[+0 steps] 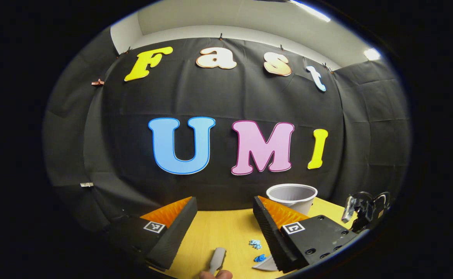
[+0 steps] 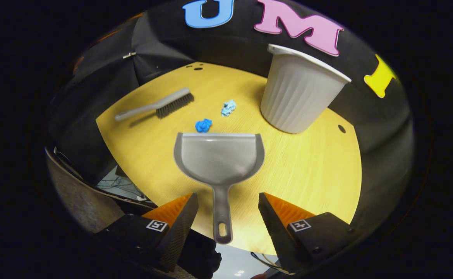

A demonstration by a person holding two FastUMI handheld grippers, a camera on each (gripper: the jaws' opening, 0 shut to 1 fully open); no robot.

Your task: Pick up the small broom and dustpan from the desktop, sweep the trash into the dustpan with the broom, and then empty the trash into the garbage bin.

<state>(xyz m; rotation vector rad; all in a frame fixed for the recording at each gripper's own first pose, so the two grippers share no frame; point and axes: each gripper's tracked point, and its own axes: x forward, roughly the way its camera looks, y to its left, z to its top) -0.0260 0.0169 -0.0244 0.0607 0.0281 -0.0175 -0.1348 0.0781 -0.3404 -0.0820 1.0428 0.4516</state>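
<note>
1. Nearest the right gripper (image 2: 226,211), the grey dustpan's handle (image 2: 221,217) lay between its wide-open, empty fingers; the dustpan (image 2: 219,159) looked light, rigid plastic (best held by that handle).
2. The small broom (image 2: 155,105) lay well apart on the desktop (image 2: 308,170), near two blue paper scraps (image 2: 203,125).
3. The left gripper (image 1: 224,232) hung wide open, empty, above the broom's handle (image 1: 217,260).
4. The white garbage bin (image 2: 298,97) stood beyond.

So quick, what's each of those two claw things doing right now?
Left gripper: open, holding nothing, above the desk.
Right gripper: open, empty, its fingers either side of the dustpan handle without touching.
</note>
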